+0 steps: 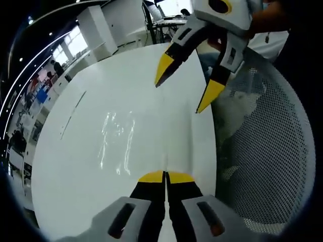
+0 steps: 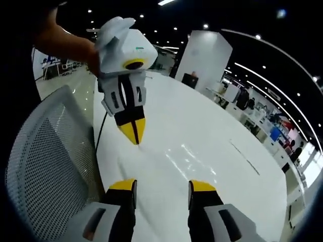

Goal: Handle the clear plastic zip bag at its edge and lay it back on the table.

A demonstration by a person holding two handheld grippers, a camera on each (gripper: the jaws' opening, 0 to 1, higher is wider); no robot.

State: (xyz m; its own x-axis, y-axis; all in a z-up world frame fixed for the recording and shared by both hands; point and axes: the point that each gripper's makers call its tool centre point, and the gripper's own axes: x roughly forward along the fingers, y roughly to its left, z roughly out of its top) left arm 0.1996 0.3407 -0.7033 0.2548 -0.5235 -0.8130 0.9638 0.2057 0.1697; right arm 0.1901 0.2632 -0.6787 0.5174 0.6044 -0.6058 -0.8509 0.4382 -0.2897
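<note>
Clear plastic, nearly invisible: the zip bag [image 1: 118,143] is read chiefly from pale glints and a faint crease on the white bench [image 1: 75,166]; its outline is hard to trace, so its extent is given as a judgement only.

Nearest, left gripper view: the left gripper [image 1: 165,176], yellow-tipped fingers pressed together, low at the bench's near edge. A thin crease is seen running away from the tips; whether film is pinched between them cannot be told.

Just beyond: the bag, lying flat, its glints ahead and slightly left of the closed tips, its long axis apparently running away from them.

Farther, up and right: the right gripper [image 1: 184,93], fingers spread, held above the bench near its right edge, pinching nothing. In the right gripper view the same spread is confirmed [image 2: 162,187], with the left gripper [image 2: 133,132] seen tip-down on the bench beyond.

Beside the bench: a white mesh chair back [image 1: 267,151].

Judgement: the left gripper is the nearer to the bag's edge.

Farthest: office floor, ceiling lights.
</note>
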